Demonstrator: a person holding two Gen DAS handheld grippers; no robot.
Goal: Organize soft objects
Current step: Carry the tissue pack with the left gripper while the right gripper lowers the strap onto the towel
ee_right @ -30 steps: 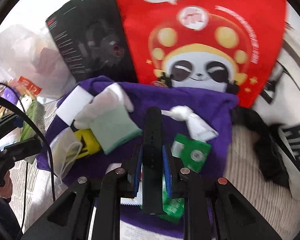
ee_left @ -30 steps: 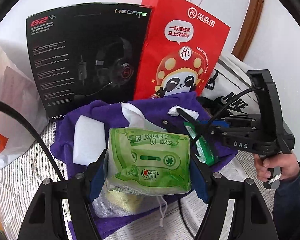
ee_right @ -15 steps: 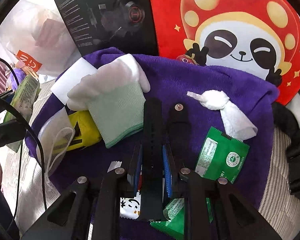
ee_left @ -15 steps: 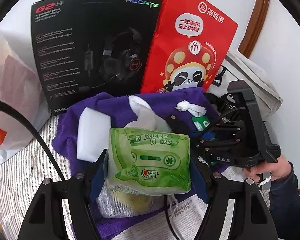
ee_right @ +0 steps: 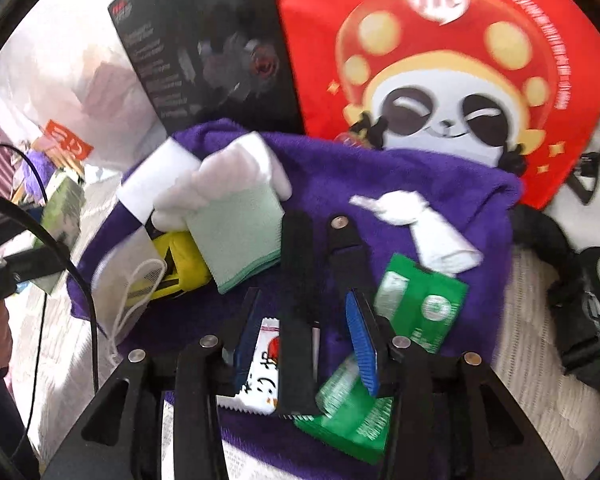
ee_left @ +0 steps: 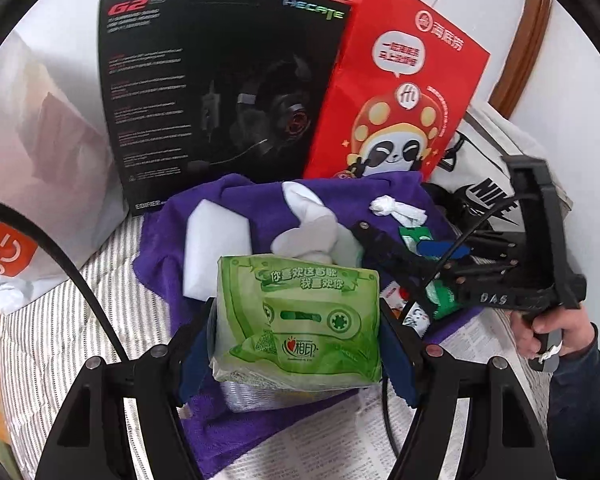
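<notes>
Green tissue pack (ee_left: 300, 320): clamped between your left gripper's (ee_left: 298, 344) pads, held above the near edge of the purple towel (ee_left: 260, 208). On the towel: white glove (ee_right: 228, 184), white sponge block (ee_left: 214, 244), knotted white tissue (ee_right: 420, 220), green sachet (ee_right: 420, 304). Your right gripper (ee_right: 306, 340) hangs low over the towel, fingers spread, gripping nothing; a white snack wrapper (ee_right: 264, 368) lies beneath them. Red panda bag (ee_left: 396, 92) stands behind.
</notes>
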